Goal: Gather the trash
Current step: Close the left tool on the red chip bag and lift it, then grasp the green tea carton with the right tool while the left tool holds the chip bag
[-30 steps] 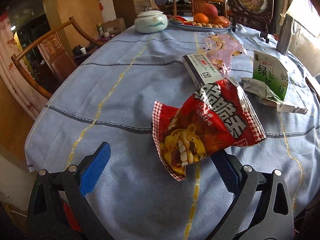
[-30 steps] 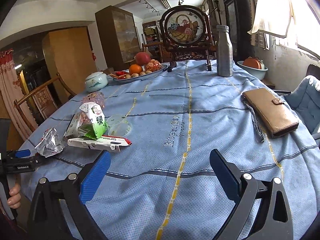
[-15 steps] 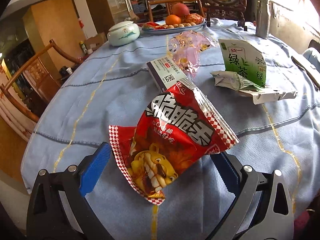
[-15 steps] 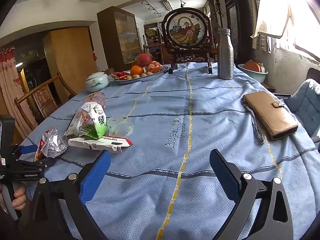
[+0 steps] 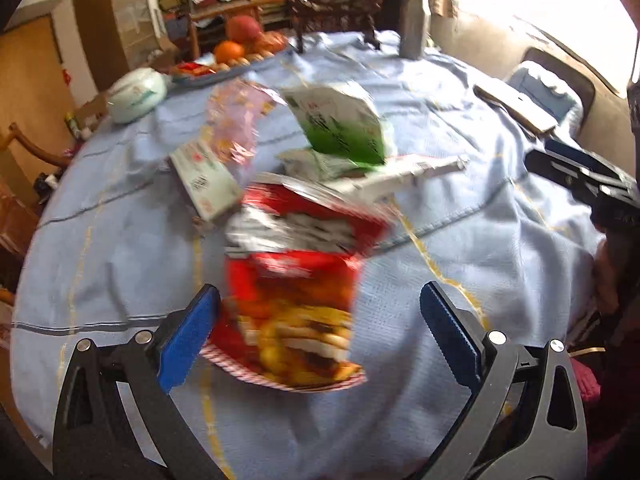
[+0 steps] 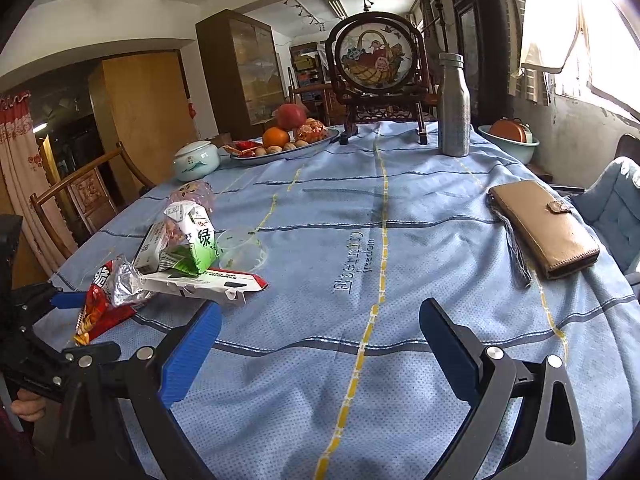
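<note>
left claw (image 5: 320, 328) is spread wide, blue pads (image 5: 186, 340) on either side of the red snack bag (image 5: 296, 304), and the left pad looks right up against the bag's edge, though the blur makes contact hard to call. the bag lies crumpled on the blue-clothed surface (image 5: 120, 248), silver inside showing at its open top. just beyond the red snack bag sits a white flat box (image 5: 206, 182), and beyond that a pink clear wrapper (image 5: 236, 120). to the right of the white flat box stands the green tea carton (image 5: 340, 124), resting on a long torn white box (image 5: 400, 176).

over to the right wrist view: right claw (image 6: 320, 340) is open too, nothing between its pads, hovering over bare cloth. from here the red snack bag (image 6: 100, 300) is far left near the surface's edge, with the left claw's pad just beside it. the green tea carton (image 6: 196, 244) is upright behind the bag, a clear plastic lid (image 6: 240, 244) just right of the carton. well to the right of the carton lies a brown wallet (image 6: 544, 228), and a silver bottle (image 6: 454, 108) stands far back.
</note>
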Available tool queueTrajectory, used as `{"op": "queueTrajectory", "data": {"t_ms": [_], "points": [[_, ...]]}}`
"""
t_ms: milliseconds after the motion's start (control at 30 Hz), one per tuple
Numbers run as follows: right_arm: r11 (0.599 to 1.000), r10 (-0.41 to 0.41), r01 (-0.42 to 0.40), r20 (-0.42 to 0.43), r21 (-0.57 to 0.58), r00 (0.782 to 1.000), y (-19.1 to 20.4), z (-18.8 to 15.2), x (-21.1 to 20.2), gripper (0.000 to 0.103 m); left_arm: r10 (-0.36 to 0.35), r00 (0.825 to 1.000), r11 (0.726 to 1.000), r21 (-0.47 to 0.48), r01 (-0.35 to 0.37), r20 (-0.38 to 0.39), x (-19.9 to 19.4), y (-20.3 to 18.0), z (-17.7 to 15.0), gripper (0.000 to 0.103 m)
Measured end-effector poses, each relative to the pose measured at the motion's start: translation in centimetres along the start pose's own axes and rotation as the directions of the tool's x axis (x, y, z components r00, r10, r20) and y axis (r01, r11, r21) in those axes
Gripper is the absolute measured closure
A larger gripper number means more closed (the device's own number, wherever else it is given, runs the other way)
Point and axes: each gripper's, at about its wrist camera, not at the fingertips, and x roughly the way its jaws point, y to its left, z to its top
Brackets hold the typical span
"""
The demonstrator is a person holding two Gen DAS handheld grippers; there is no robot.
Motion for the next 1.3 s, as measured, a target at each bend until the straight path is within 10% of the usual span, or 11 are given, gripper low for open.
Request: {"op": "queueTrajectory", "data": {"t_ms": [367,567,833,1300], "points": [[1.000,-0.009,0.009,-0.004,-0.005,1.000,0.2,-0.1,0.1,0.006,0.055,0.998,0.998,-0.021,-0.056,-0.032,3.0,1.1,0.5,0.009],[1.000,0.004,-0.005,-0.030,-0.018,1.000,0.4,0.1,0.5,0.006,0.063,0.997,0.979,-0.189,-0.072,-0.053,2.7,4.1,-0.6,0.047],[0.993,0.088,-0.095,-0.094,-0.065,0.992,3.7,1.4,0.4,0.006,0.198,0.980,0.938,-0.283,-0.199,-0.033,0.2,8.1,-2.4,0.049],[0.911,0.020,-0.090,-0.176,-0.401,0.984,15.6,5.9,9.5,0.007,0.203,0.979,0.926,-0.321,-0.199,-0.019,0.8,8.4,-3.5,0.042]]}}
